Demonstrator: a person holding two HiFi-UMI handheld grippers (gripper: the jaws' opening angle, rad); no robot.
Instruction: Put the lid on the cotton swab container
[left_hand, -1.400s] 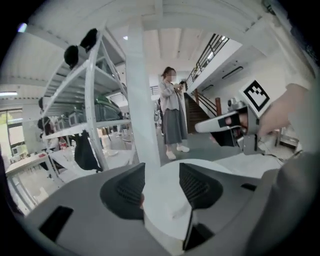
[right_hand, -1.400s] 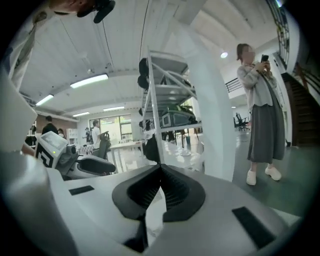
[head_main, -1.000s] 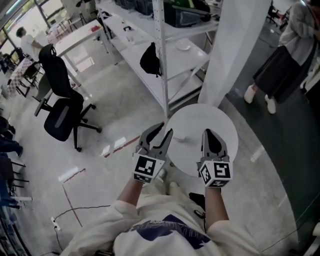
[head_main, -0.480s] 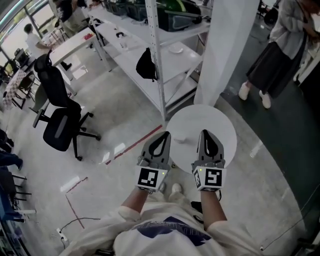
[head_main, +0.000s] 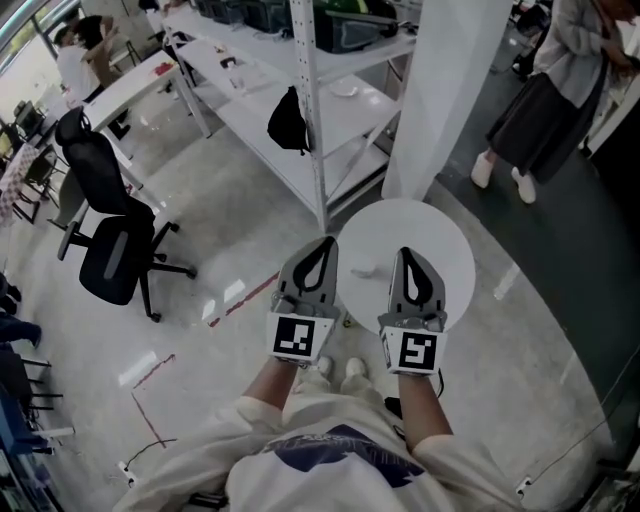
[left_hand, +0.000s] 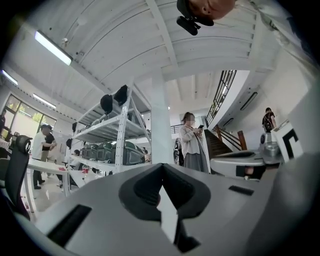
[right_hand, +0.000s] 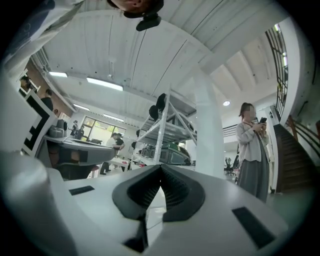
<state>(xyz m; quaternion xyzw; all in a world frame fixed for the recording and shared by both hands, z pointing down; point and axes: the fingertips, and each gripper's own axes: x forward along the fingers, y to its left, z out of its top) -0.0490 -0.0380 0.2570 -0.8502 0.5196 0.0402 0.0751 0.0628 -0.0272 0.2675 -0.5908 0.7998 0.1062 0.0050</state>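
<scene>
Your left tongs (head_main: 326, 245) and right tongs (head_main: 405, 255) are pressed together, empty, over the round white surface (head_main: 445, 235); perhaps a small white container (head_main: 363, 270) lies between them

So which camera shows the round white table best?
The head view: it looks down on the round white table. The two gripper views look across the room and show none of it.

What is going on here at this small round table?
A person stands at a small round white table, with a two-jaw gripper in each hand. The left gripper and the right gripper are both shut and empty, held side by side at the table's near edge. A small white object lies on the table between them, untouched; it is too small to identify.
</scene>
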